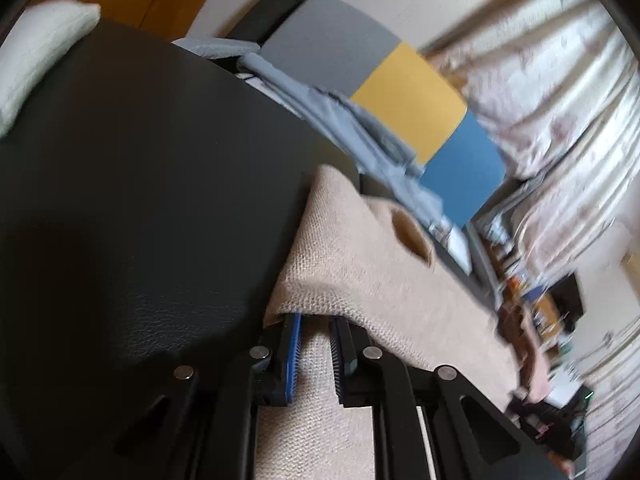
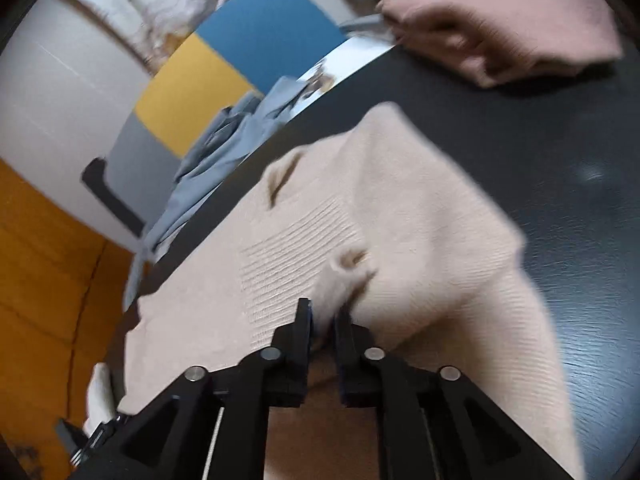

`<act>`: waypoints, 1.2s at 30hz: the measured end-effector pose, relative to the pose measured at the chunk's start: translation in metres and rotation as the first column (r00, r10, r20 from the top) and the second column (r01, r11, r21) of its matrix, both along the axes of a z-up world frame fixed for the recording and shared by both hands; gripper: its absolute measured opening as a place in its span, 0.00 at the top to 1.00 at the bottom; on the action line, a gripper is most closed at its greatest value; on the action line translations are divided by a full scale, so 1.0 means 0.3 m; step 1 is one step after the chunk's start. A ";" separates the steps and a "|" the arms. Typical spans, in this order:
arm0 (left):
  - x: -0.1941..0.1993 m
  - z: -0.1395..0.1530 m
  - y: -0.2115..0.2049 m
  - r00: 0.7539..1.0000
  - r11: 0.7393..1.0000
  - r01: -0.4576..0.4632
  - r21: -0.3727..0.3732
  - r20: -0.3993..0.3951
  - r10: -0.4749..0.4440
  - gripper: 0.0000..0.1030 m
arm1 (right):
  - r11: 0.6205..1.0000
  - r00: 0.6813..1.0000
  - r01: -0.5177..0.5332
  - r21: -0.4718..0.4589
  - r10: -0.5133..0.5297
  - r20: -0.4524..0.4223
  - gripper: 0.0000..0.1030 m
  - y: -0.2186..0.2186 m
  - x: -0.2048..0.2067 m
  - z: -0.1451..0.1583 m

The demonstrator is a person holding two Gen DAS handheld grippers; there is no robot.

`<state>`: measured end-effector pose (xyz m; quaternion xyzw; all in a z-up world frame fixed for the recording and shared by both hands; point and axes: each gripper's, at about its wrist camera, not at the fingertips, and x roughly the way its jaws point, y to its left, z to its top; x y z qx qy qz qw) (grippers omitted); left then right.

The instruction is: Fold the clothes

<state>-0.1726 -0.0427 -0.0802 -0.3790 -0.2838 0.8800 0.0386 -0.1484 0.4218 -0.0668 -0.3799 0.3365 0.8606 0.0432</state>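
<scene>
On the dark, leather-grained bench (image 1: 140, 200) lies a beige waffle-knit sweater (image 2: 380, 216), ribbed at its middle. The left tool (image 1: 314, 340) has its fingers narrow, clamped on a fold of that knit at the sweater's edge. The right tool (image 2: 324, 320) pinches a bunched ridge of the same cloth. Far right, a folded pink garment (image 2: 520, 28) rests on the bench, apart from the sweater.

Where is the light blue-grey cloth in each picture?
Left wrist view: the blue-grey cloth lies crumpled above centre, past the black table's far edge.
Right wrist view: the cloth hangs left of centre, off that table edge.
Shared landmark: the grey, yellow and blue panel behind it.
</scene>
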 end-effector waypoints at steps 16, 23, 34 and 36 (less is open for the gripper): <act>-0.124 0.085 0.258 0.989 0.852 0.142 -0.504 0.036 -0.144 0.82 | 0.819 0.941 -0.314 0.481 0.337 0.040 0.62 -0.267 -0.088 0.103; -0.105 0.016 0.167 0.997 0.899 0.072 -0.433 0.039 -0.061 0.79 | 0.854 0.961 -0.274 0.441 0.260 0.094 0.56 -0.195 -0.151 0.006; 0.085 0.080 0.207 0.985 0.886 0.165 -0.433 0.030 -0.168 0.79 | 0.889 0.951 -0.302 0.344 0.307 0.042 0.52 -0.154 -0.006 0.080; 0.148 0.072 0.223 0.980 0.879 0.187 -0.439 0.020 -0.198 0.79 | 0.857 0.938 -0.335 0.391 0.341 0.057 0.52 -0.172 0.089 0.086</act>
